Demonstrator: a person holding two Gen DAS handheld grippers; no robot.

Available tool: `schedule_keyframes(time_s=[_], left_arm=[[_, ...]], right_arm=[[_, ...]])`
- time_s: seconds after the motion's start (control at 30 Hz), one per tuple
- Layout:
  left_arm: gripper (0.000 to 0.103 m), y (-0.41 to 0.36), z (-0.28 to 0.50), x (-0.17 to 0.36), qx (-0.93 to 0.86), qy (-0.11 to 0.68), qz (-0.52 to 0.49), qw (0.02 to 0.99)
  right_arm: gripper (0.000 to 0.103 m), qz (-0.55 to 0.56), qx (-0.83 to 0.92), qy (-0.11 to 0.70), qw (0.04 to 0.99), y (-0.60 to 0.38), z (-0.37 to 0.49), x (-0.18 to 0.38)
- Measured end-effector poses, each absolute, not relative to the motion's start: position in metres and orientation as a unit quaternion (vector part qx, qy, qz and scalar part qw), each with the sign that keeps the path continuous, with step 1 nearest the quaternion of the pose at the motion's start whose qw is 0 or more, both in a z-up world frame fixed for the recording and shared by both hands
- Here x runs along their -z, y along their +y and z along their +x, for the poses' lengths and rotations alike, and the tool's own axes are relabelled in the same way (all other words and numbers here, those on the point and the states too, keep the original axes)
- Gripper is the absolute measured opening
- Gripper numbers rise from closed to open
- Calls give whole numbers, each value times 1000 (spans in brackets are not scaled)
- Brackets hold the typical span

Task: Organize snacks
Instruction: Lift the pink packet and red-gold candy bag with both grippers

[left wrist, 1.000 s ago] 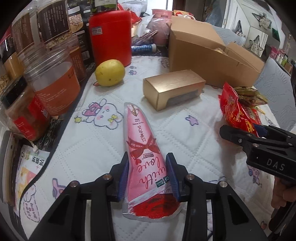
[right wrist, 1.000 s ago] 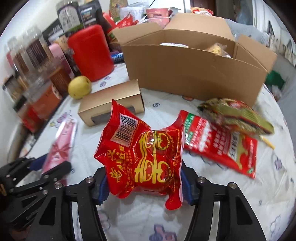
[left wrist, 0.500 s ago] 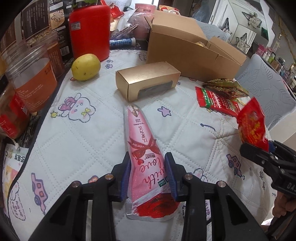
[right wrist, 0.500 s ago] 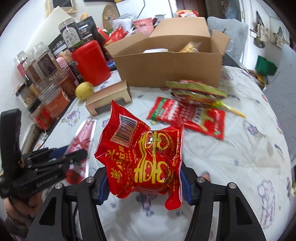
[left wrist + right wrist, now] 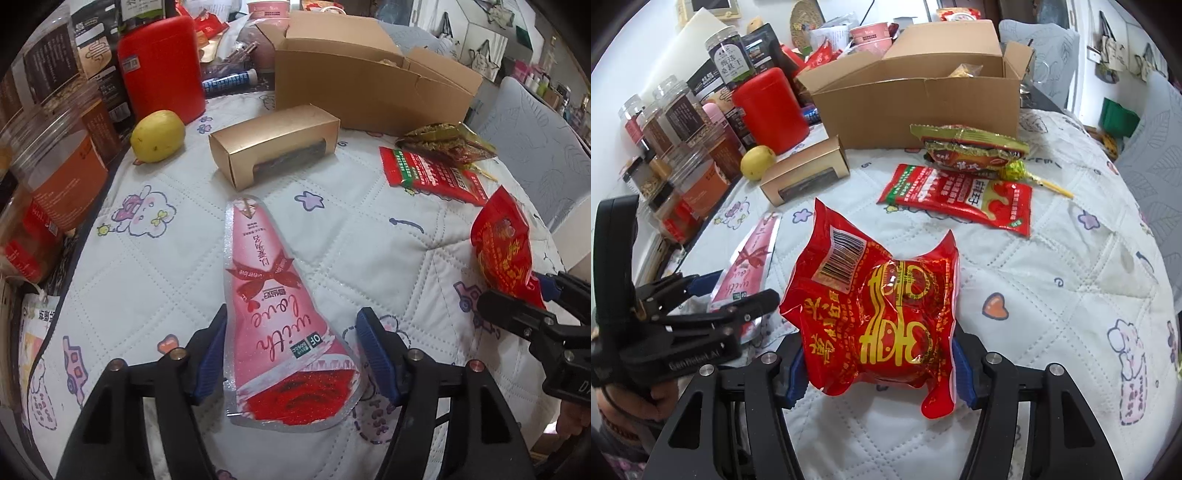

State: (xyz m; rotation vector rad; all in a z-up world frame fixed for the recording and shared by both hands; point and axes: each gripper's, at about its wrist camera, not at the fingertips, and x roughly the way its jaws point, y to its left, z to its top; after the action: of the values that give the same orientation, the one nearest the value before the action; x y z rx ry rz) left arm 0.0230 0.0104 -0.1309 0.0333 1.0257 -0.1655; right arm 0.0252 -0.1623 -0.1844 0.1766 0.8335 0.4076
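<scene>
— While the right gripper (image 5: 877,365) squeezes the red snack bag (image 5: 877,317) between its blue pads, where does that bag sit?

— Lifted off the quilted table cover (image 5: 1071,295), barcode corner up and to the left, gold characters facing the camera. Both pads press into its sides.

— And the left gripper (image 5: 291,350)?

— Its jaws are spread. The pink cone-shaped pouch (image 5: 275,295) lies flat on the cover between them; the left pad is at the pouch's edge, while the right pad stands clear of it with cloth showing in the gap. So nothing is clamped there.

— Which way does the pouch point?

— Wide red end toward the gripper, narrow tip away, aimed at the gold box (image 5: 273,142).

— What lies beyond?

— Right of the gold box, a flat red-and-green packet (image 5: 956,194) lies on the cover, and just behind it a gold-trimmed packet (image 5: 967,147) with a green lollipop (image 5: 1015,171) beside it. Left of the gold box there is a yellow fruit (image 5: 158,136), then a red canister (image 5: 162,66) behind it.

— And farther back?

— An open cardboard box (image 5: 916,99) with some snacks inside, flaps up. Along the left edge stand clear jars (image 5: 683,122) with dark labels.
</scene>
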Motion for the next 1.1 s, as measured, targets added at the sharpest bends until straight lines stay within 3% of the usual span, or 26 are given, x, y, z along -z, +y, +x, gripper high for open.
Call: schedule_keyframes(time_s=[0.1,0.5,0.57,0.77,1.0,1.1], left_arm=[[44,16,23,130,66,481,10,874],[37,24,10,116,83,461,-11,883],[30,25,8,113,85,458,-15,885],[27,28,3,112,86,449,-21,889],[13,18,-9,99,114,426,-5,898],[12,9,-11,96,127,421,4,898]], right_arm=[[62,89,-199,402,889,-163,25,186],[61,101,-210,385,893,-166,19,186],[61,103,-216,380,893,-164,16,184],[61,106,-238,377,889,-156,10,182],[61,102,-248,368,890,-149,2,179],[61,102,-251,368,890,-149,1,180]])
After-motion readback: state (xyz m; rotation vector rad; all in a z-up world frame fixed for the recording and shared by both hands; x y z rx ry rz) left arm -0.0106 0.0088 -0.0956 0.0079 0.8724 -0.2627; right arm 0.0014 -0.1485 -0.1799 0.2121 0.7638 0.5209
